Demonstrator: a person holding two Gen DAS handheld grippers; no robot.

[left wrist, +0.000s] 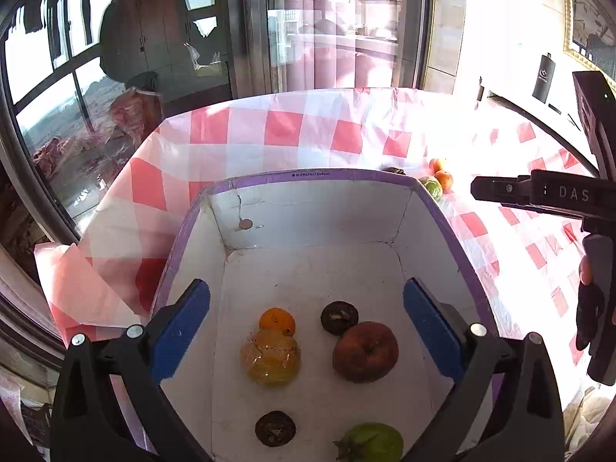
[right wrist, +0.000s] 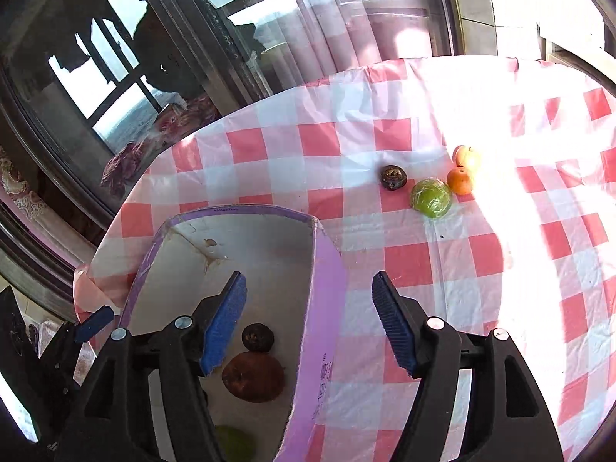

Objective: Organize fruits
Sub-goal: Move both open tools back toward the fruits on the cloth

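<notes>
A white box with a purple rim [left wrist: 308, 174] holds several fruits: a small orange [left wrist: 277, 319], a yellow wrapped fruit [left wrist: 269, 360], a red-brown apple [left wrist: 365, 352], two dark round fruits [left wrist: 339, 317] and a green one [left wrist: 369, 442]. My left gripper [left wrist: 306, 292] hangs open above them, nothing between its blue pads. My right gripper [right wrist: 308, 281] is open too and straddles the box's right wall [right wrist: 323, 269], empty. On the cloth beyond lie a dark fruit [right wrist: 393, 177], a green wrapped fruit [right wrist: 431, 197], an orange [right wrist: 459, 180] and a peach-coloured fruit [right wrist: 467, 156].
A red-and-white checked cloth [right wrist: 408, 265] covers the round table. Its edge curves away at the left, with dark window frames [right wrist: 165, 50] close behind. Strong sunlight washes out the table's far right. A hand [left wrist: 589, 308] grips the right tool's handle.
</notes>
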